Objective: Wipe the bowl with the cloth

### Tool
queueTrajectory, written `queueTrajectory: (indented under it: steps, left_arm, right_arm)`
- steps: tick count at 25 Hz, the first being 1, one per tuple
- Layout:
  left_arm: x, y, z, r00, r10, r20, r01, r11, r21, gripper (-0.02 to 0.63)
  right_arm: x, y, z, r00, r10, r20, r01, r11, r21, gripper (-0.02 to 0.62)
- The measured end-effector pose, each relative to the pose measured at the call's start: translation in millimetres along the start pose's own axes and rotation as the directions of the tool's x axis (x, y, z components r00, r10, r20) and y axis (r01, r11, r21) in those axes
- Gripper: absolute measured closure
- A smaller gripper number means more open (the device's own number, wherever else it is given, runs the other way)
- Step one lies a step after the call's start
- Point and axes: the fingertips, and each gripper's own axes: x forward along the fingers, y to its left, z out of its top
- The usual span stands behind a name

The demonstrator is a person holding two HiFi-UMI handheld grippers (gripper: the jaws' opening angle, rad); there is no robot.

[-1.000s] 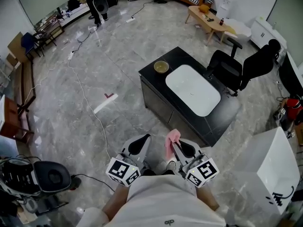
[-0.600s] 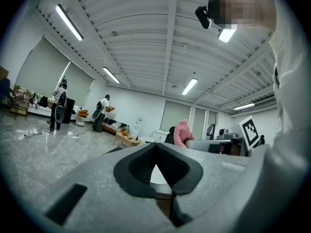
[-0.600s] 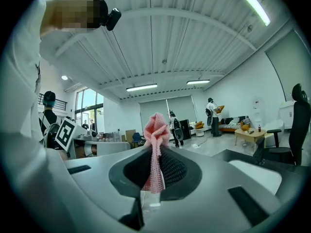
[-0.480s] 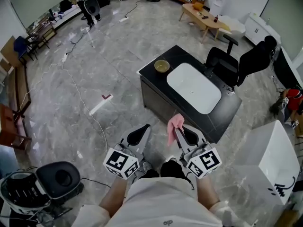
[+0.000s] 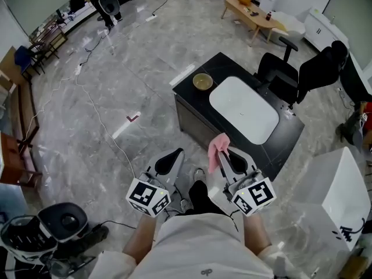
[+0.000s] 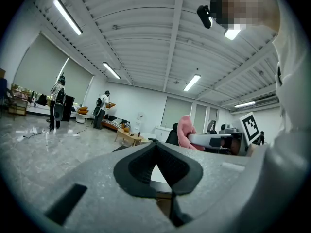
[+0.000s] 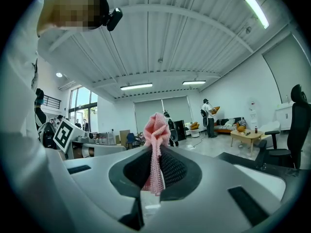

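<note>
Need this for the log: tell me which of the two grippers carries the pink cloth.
The right gripper: its jaws are shut on the pink cloth, which sticks up between them. The left gripper has its jaws shut on nothing.

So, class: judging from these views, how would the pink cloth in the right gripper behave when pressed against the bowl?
Probably floppy: the pink cloth bunches into folds above the shut jaws of the right gripper. Likely light: a pinch at one end holds it up. Its textured weave may drag on the bowl rather than slip.
</note>
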Motion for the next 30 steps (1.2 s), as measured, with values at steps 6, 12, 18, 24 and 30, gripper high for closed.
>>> queueTrajectory:
  steps: [6,12,18,24,30]
  left_arm:
    - [40,40,33,0.999,0.038,0.006,-0.038,0.999,0.025,0.594]
    - [92,65,45,0.999,0.054,0.007,-0.054,0.998,0.040,0.594]
    - [137,87,51,0.998,0.058,-0.011,-0.058,0.997,0.041,0.594]
    - [165,97,53,0.996,0.079,-0.030,-0.077,0.996,0.053,0.594]
    - [182,111,45,0.996,0.071,-0.057,-0.069,0.997,0.037,0.594]
  right_arm:
    - [45,-41,16,1.000,0.009,0.012,-0.009,1.000,0.019,0.568]
    - [78,-92,30,0.999,0.016,0.030,-0.016,1.000,0.007,0.568]
    - [103,-136,37,0.999,0.011,0.039,-0.012,1.000,0.012,0.568]
    - [116,-163,31,1.000,0.011,0.027,-0.012,0.999,0.041,0.568]
    - [127,-177,25,1.000,-0.005,0.015,0.004,0.998,0.055,0.568]
